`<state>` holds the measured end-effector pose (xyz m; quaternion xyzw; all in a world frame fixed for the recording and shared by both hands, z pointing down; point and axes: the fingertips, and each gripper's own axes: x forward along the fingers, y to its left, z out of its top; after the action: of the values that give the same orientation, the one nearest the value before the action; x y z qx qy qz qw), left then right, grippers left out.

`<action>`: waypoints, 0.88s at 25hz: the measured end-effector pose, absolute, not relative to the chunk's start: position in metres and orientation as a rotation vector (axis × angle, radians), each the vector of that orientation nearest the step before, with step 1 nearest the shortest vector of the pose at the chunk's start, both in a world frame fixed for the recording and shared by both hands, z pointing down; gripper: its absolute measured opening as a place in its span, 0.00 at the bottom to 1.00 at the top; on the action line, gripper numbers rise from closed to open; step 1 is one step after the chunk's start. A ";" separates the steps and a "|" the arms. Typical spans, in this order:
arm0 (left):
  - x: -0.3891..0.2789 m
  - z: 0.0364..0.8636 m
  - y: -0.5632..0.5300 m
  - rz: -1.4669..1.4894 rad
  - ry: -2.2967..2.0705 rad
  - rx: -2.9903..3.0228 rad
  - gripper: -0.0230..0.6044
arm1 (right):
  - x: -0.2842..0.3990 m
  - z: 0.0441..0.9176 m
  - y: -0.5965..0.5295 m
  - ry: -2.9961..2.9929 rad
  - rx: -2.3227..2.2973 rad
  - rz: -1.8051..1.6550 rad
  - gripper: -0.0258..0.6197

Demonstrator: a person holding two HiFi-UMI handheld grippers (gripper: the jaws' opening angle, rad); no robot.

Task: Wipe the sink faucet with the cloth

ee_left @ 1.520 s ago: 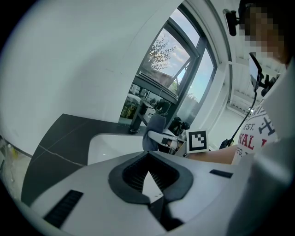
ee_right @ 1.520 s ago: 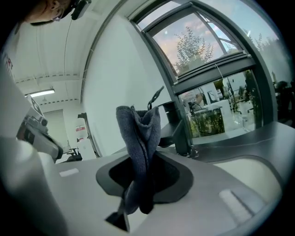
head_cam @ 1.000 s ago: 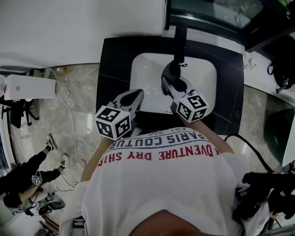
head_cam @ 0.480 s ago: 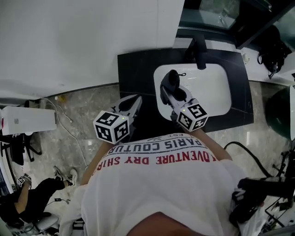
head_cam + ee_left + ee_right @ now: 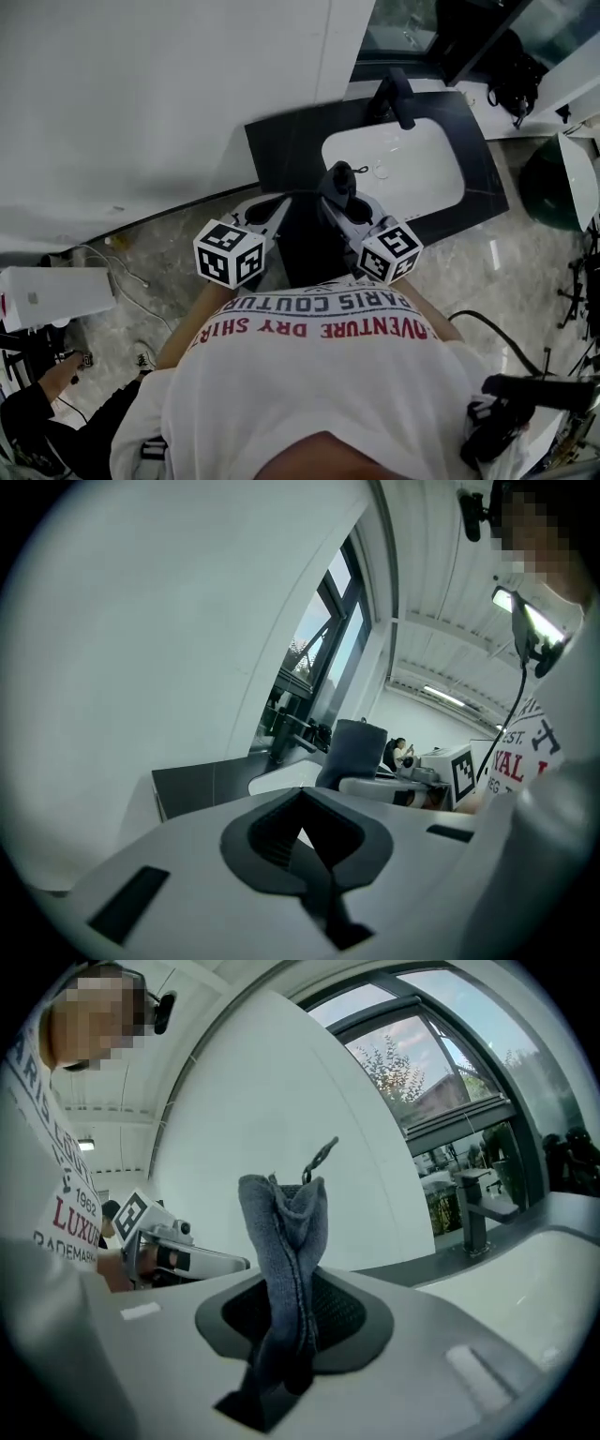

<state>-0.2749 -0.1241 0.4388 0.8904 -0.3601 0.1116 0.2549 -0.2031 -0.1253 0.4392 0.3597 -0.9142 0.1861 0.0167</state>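
Note:
The black faucet [image 5: 395, 95] stands at the far edge of the white sink [image 5: 412, 187], which is set in a black counter [image 5: 281, 141]. My right gripper [image 5: 337, 192] is shut on a grey-blue cloth [image 5: 340, 178] that sticks up past its jaws, held over the counter's near edge, well short of the faucet. In the right gripper view the cloth [image 5: 284, 1241] stands upright in the right gripper [image 5: 291, 1335], with the faucet [image 5: 476, 1209] far to the right. My left gripper [image 5: 270, 208] hangs beside it, off the counter, and its jaws [image 5: 302, 832] are shut on nothing.
A white wall [image 5: 169, 84] runs along the left. Marble floor [image 5: 159, 253] lies below the counter. A dark bag [image 5: 514, 66] sits past the counter at the back right and a green bin [image 5: 553, 183] stands at the right. Another person's arm [image 5: 37, 394] shows at the bottom left.
Both grippers have drawn back from the faucet: the cloth was close under it over the basin, and is now at the counter's near edge. The left gripper pulled back too.

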 end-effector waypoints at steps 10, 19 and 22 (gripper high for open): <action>-0.227 0.410 -0.134 0.363 -0.925 2.491 0.04 | -0.141 0.419 -0.135 -2.807 1.258 0.552 0.16; -0.218 0.443 -0.211 0.465 -0.729 2.528 0.04 | -0.130 0.442 -0.213 -2.635 1.433 0.531 0.16; -0.227 0.456 -0.250 0.494 -0.638 2.541 0.04 | -0.138 0.460 -0.254 -2.530 1.488 0.509 0.16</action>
<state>-0.2270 -0.2500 0.4565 0.9262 -0.2327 0.1802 0.2355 -0.1380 -0.2545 0.4600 0.4978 -0.8465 0.1704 0.0812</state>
